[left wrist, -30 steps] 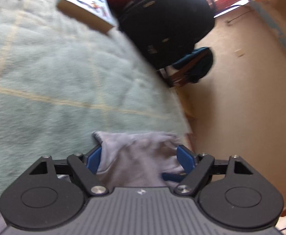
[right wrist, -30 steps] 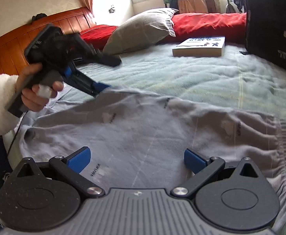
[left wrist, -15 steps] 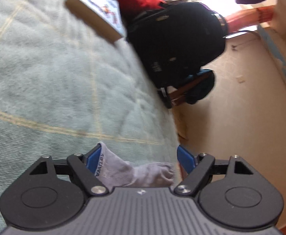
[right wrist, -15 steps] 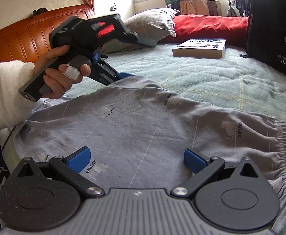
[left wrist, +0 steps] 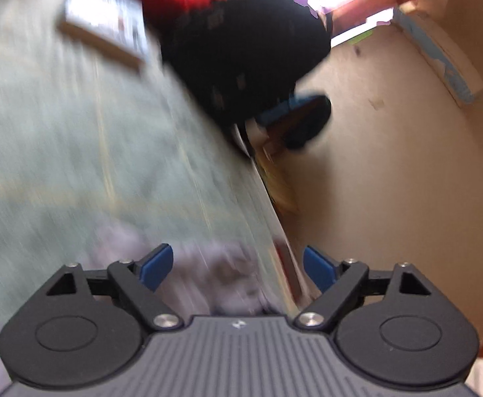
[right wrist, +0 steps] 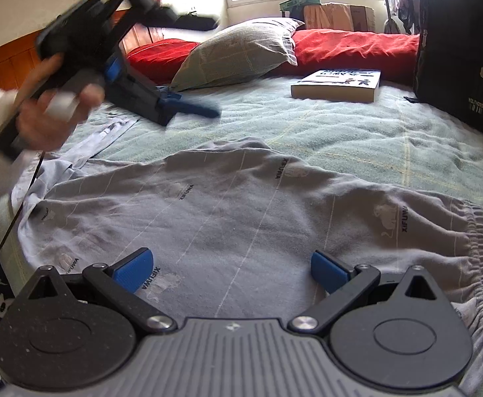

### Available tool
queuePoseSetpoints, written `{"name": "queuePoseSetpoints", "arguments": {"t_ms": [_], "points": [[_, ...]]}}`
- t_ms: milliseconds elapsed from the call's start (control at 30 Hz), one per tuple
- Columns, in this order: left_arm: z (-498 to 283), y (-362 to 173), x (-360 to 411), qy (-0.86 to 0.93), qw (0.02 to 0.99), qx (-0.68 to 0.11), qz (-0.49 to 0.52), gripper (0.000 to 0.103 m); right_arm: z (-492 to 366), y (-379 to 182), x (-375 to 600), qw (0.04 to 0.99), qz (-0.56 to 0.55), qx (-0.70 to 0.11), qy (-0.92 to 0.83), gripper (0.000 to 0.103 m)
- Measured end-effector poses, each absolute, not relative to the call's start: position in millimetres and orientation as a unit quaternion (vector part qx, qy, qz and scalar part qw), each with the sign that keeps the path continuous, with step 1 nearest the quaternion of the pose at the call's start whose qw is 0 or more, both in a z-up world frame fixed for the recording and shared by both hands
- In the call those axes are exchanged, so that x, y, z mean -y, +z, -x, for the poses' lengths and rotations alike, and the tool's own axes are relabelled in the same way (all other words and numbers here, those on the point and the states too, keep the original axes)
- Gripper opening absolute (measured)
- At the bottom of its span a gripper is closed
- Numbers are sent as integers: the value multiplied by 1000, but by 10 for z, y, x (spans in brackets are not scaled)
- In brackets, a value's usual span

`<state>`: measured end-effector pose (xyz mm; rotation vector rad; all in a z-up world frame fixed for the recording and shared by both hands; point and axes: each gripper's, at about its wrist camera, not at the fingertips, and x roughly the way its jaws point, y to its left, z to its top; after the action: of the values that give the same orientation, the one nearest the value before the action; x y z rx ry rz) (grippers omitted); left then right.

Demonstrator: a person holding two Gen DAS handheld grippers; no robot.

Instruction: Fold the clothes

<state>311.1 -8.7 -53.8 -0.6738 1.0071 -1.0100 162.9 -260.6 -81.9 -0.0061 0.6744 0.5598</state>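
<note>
While its jaws are opening with nothing pinched between them, the left gripper (right wrist: 205, 110) hangs above the far left edge of the grey garment (right wrist: 241, 211). Nearer, the right gripper (right wrist: 231, 269) hovers wide and empty over that garment, spread on the green blanket (right wrist: 357, 132).

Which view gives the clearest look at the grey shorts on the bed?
The right wrist view: the grey shorts lie spread flat and sharp across the bedspread, elastic waistband and printed lettering readable. The left wrist view shows only a blurred grey patch between that gripper's open fingers, smeared by motion.
</note>
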Motion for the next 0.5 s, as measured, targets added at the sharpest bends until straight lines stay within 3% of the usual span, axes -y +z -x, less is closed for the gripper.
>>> {"name": "queuePoseSetpoints", "arguments": {"t_ms": [200,333,500], "points": [[-3138,-912,342,-385,751,-465,267,83,-1536,-786,2700,906,0,-337,256,103],[-3060,-707,354,-359,783,-449,236,83,-1434,-777,2771,907,-6,-340,248,103],[-2618,-339,422,-330,843,-414,95,84,-1389,-650,2881,922,-13,-318,221,103]]}}
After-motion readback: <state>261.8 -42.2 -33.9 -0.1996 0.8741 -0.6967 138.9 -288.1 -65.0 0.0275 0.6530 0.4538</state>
